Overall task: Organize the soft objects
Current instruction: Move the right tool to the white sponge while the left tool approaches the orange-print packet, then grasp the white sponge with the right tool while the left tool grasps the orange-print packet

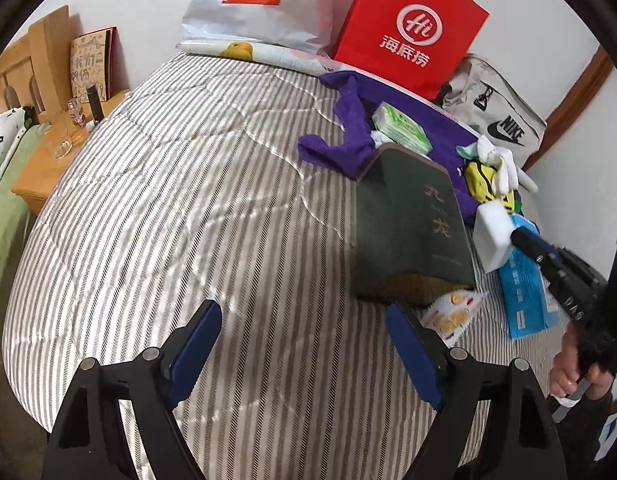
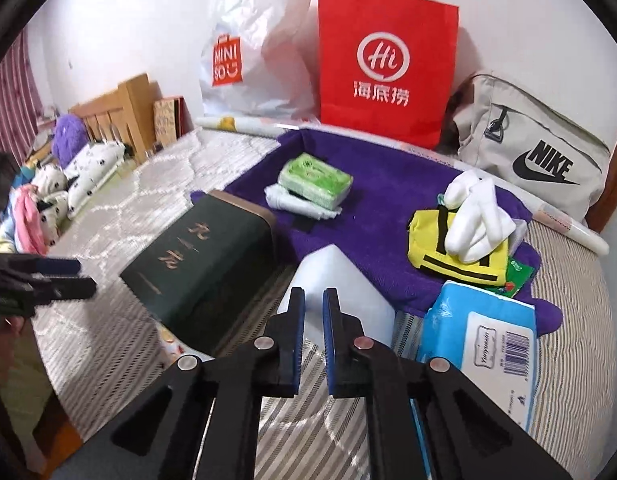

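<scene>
A white sponge block (image 2: pixel 348 280) is lifted off the bed, with my right gripper (image 2: pixel 313 296) shut on its near edge. The left wrist view shows the same block (image 1: pixel 490 236) pinched at the right. My left gripper (image 1: pixel 304 344) stands open over the bare striped bedspread (image 1: pixel 188 200), holding nothing. On the purple towel (image 2: pixel 380 216) lie a green tissue pack (image 2: pixel 314 178), a yellow pouch (image 2: pixel 456 256) and rolled white cloth (image 2: pixel 472 216). A blue wipes pack (image 2: pixel 480 332) lies just right of the sponge.
A dark green box (image 2: pixel 204 264) lies left of the sponge, a snack packet (image 1: pixel 452 312) at its near end. A red paper bag (image 2: pixel 388 64), a white plastic bag (image 2: pixel 252 52) and a beige Nike bag (image 2: pixel 532 148) line the wall. A wooden nightstand (image 1: pixel 44 168) is at the left.
</scene>
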Motion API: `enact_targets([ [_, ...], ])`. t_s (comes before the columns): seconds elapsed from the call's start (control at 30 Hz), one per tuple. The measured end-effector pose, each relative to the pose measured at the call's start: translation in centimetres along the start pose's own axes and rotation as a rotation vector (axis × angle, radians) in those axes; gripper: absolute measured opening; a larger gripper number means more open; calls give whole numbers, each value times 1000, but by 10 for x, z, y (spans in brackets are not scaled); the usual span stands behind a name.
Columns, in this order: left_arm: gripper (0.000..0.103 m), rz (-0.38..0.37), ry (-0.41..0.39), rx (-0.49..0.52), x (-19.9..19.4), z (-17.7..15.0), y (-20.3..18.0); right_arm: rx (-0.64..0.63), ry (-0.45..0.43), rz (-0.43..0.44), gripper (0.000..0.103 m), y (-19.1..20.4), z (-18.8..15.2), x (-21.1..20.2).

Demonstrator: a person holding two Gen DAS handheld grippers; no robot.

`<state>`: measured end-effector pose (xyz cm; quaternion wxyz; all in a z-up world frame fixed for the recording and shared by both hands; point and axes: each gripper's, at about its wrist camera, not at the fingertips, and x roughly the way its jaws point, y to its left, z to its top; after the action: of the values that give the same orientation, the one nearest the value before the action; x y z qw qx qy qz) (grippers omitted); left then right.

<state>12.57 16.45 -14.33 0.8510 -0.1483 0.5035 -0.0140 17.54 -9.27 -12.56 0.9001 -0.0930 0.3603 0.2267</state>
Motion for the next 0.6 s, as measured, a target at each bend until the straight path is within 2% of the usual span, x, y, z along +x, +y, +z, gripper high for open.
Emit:
enact_targets([
  [0.1,84,2,13,9,3,-6,-6,7,-27,15,9,1,-2,-16],
  [0.37,84,-9,19,22,9,-25,-19,60,-58,136,9,9,-21,-56],
  [0.6,84,16,12,57,5,-40,-35,90,-54,161,9,10,-48,-83],
])
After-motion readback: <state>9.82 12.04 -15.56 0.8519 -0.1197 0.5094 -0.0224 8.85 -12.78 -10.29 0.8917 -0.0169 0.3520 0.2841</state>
